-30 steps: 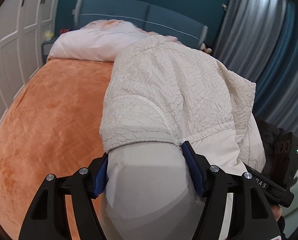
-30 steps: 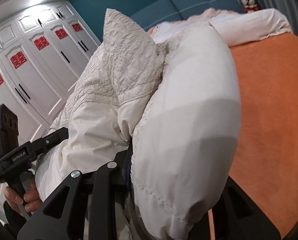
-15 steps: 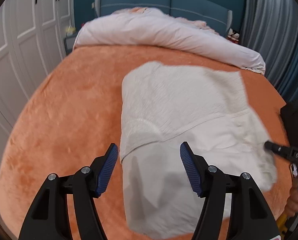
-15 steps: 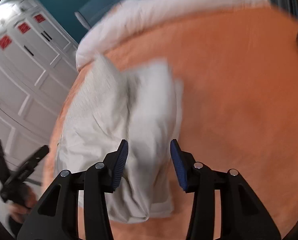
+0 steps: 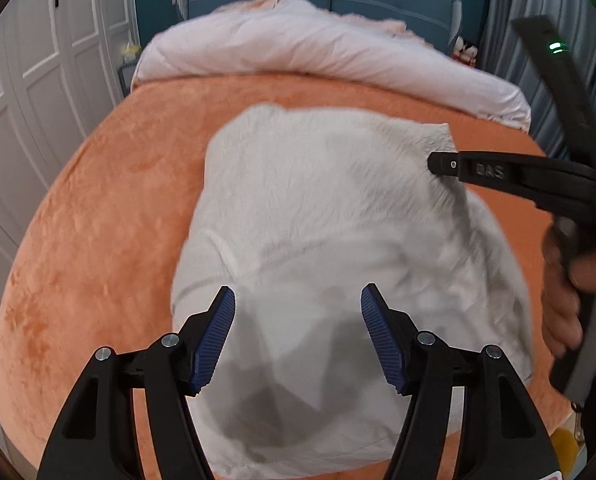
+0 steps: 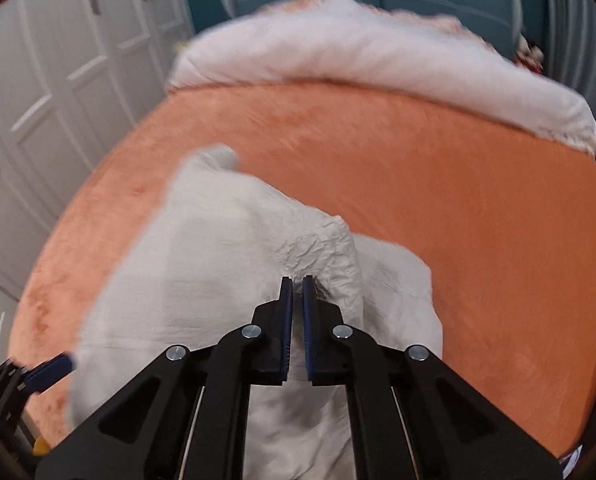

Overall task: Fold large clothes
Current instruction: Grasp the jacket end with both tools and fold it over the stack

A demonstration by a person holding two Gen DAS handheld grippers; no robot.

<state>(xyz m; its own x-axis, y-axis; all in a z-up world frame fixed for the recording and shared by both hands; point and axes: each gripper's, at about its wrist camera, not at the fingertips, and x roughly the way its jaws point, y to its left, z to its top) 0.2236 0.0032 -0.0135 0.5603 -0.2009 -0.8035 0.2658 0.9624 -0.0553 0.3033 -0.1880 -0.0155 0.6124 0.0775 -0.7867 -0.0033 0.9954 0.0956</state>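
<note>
Two black grippers work on the crinkled cream-white padded jacket [image 5: 337, 248] lying on the orange plush bedspread [image 5: 98, 208]: the left gripper [image 5: 298, 336] stands wide above its 6 o'clock hem, the right gripper [image 6: 297, 284] pinches a fold.

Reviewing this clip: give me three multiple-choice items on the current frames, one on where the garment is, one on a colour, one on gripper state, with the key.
1. Where does the cream garment lie?
A. on the orange bedspread
B. on the floor
C. hung on the wardrobe

2. What colour are the left gripper finger pads?
A. red
B. blue
C. white

3. How does the right gripper stand?
A. wide open above the bed
B. out of sight
C. closed on a fold of the garment

Key: 1 A, orange cover shows all around the garment; 2 B, both ribbed pads are blue; 3 C, the right wrist view shows wrinkled cloth pinched at the tips.
</note>
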